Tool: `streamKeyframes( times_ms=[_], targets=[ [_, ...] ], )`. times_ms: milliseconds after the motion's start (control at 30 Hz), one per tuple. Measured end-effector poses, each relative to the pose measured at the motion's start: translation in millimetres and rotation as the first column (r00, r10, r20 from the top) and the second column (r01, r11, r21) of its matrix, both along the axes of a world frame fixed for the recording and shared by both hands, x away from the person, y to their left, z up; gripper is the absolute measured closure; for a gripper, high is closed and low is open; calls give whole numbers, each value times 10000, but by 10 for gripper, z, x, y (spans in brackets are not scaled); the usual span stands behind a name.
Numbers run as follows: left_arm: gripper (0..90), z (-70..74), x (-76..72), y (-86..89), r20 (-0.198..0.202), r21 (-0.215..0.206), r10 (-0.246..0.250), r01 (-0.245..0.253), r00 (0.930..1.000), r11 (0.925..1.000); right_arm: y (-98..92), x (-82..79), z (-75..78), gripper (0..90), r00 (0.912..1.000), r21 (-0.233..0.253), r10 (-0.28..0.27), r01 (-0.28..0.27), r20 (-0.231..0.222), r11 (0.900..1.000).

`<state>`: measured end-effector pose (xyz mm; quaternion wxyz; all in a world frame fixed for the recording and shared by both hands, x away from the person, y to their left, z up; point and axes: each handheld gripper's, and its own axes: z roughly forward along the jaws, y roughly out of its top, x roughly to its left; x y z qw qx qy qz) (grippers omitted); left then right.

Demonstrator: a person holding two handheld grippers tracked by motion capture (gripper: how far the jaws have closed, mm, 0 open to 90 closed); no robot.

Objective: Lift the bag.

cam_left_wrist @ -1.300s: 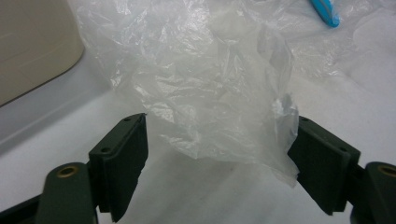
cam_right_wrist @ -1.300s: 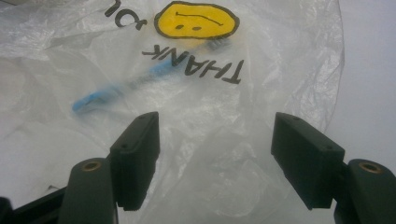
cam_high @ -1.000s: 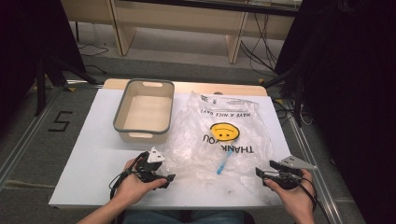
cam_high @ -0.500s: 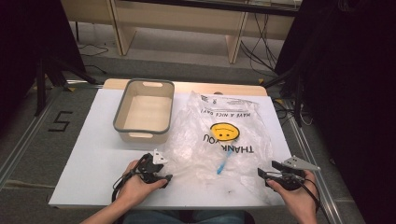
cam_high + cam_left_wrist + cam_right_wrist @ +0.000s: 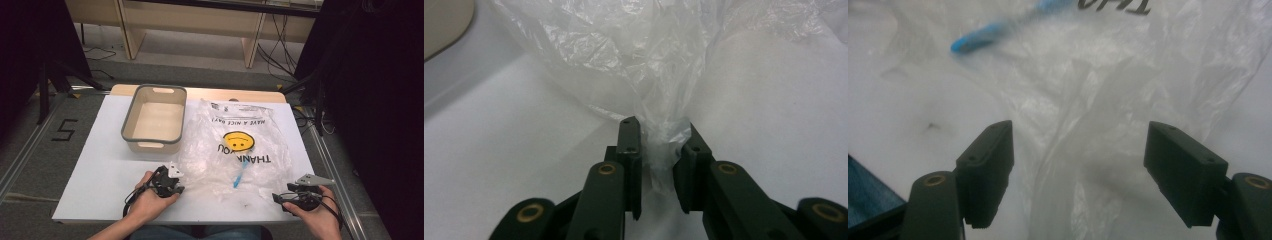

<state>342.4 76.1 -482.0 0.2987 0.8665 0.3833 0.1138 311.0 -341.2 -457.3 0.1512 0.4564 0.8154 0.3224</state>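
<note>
One clear bag (image 5: 235, 150) lies flat on the white tabletop (image 5: 100, 165), next to one grey bin (image 5: 154, 119). One blue stick (image 5: 240, 173) is inside the bag. The left claw (image 5: 659, 145) pinches the bag's edge. The right claw (image 5: 1078, 165) is spread wide over the bag.

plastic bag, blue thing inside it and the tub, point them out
plastic bag (image 5: 240, 142), high view, on the yellow smiley print
blue thing (image 5: 239, 176), high view, middle of its length, seen through the bag
tub (image 5: 131, 120), high view, on its grey left rim
</note>
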Motion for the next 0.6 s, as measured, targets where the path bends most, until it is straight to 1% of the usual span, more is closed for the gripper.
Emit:
streamKeyframes(
  times_ms=[100, 167, 200, 233, 300, 333, 400, 467, 533, 600],
  targets=[
    [798, 7, 7, -17, -53, 102, -51, 52, 10000, 9999, 17, -18, -47, 290, 9986, -423, 280, -299, -459, 9987],
    [815, 13, 9, -30, -95, 190, -104, 105, 9999, 9998, 18, -28, -74, 313, 9963, -849, 325, -393, -796, 9956],
    [822, 14, 11, -36, -85, 220, -122, 124, 9999, 9997, 15, -34, -83, 322, 9956, -1060, 317, -410, -883, 9935],
    [829, 15, 16, -41, -81, 236, -166, 168, 9998, 9996, 8, -36, -90, 332, 9951, -1172, 298, -408, -946, 9923],
    [838, 17, 20, -39, -122, 230, -223, 225, 9997, 9995, -15, -32, -106, 356, 9935, -1136, 159, -288, -1129, 9931],
    [842, 16, 21, -37, -131, 208, -241, 244, 9996, 9995, -28, -29, -114, 374, 9929, -1130, 76, -212, -1188, 9934],
    [847, 15, 23, -30, -139, 187, -297, 299, 9995, 9994, -37, -23, -109, 404, 9932, -1092, 2, -130, -1163, 9939],
    [852, 13, 20, -32, -89, 185, -315, 317, 9995, 9993, -36, -14, -107, 447, 9935, -1302, 0, -149, -1136, 9914],
    [856, 11, 12, -35, -22, 225, -396, 397, 9992, 9990, -23, -16, -105, 458, 9938, -1532, 50, -221, -1110, 9879],
    [861, 10, 6, -40, 53, 282, -476, 474, 9989, 9985, -15, -16, -106, 484, 9939, -1618, 57, -237, -1105, 9865]
  ],
)
